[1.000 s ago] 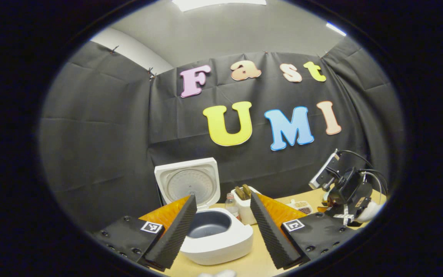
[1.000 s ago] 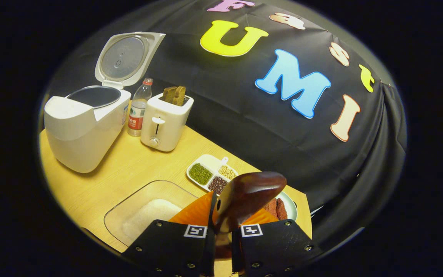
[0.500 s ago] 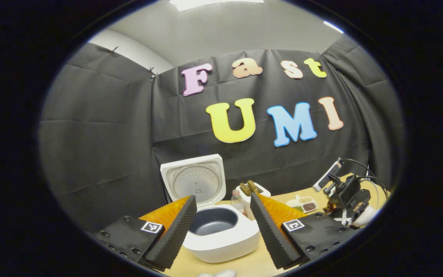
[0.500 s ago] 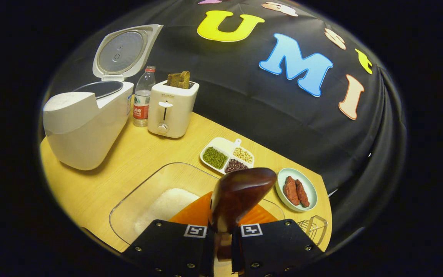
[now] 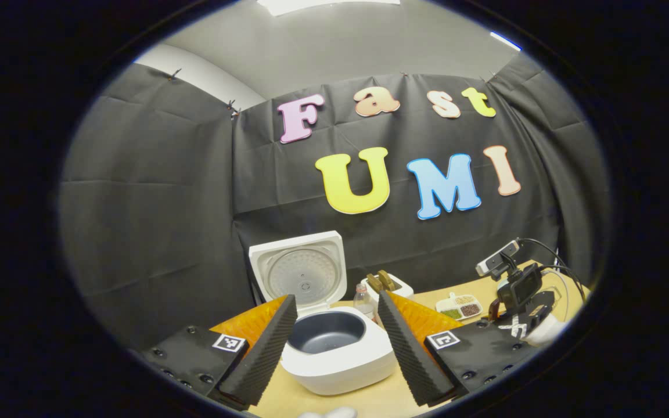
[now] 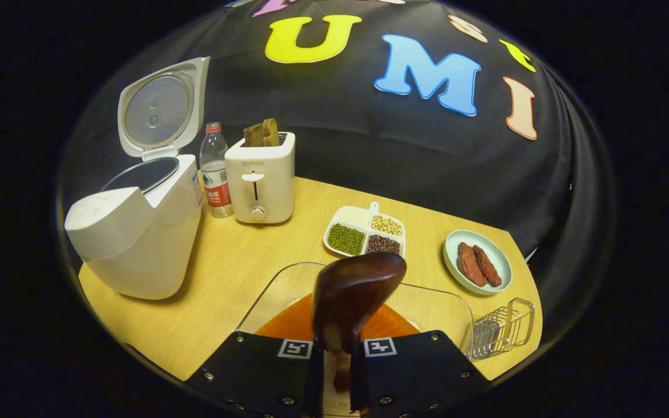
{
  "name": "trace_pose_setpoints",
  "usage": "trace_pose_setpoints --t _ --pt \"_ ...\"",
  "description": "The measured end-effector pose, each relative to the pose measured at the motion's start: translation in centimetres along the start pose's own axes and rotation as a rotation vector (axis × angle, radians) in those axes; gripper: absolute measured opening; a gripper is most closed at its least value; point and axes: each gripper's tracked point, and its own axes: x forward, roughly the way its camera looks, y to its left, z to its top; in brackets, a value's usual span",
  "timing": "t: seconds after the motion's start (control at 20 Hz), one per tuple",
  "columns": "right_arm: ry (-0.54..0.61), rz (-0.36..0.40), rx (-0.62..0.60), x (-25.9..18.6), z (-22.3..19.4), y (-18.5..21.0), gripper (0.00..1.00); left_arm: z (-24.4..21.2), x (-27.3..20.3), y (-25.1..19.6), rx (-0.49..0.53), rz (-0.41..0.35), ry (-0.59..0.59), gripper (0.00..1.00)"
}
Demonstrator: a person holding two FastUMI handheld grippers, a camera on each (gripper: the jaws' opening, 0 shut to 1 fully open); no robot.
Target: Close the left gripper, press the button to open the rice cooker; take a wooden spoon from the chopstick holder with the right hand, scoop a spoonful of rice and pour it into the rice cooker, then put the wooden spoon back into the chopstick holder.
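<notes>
Right fingers (image 6: 334,371): clamped on spoon (image 6: 353,296); bowl points forward over tray (image 6: 288,284).
Cooker (image 6: 137,232): open, far left of tray.
Left fingers (image 5: 334,342): spread wide, empty, facing cooker (image 5: 334,348).

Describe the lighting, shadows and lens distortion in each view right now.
Left gripper view: ceiling light panel glares white at the top; fisheye bows the booth wall; rice cooker stays sharp between the open left gripper fingers. Right gripper view: even light, soft shadow beneath the rice cooker on the table; the wooden spoon, clamped in the right gripper, shows a dull highlight and looms large.
</notes>
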Motion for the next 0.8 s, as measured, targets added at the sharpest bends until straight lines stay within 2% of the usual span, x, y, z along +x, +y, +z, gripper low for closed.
trace_pose_setpoints --t 0.35,0.5,0.8 --pt "0.011 0.062 0.169 -0.3 0.6 1.4 0.18 -0.2 -0.3 0.5 -0.002 0.007 0.011 0.97" --pt "0.007 0.119 0.335 -0.6 1.0 1.3 0.18 -0.2 -0.3 0.5 -0.005 0.009 0.013 0.99" --pt "0.010 0.238 0.745 -0.6 0.5 -1.0 0.18 0.9 -0.6 -0.1 0.011 0.002 0.004 0.99"
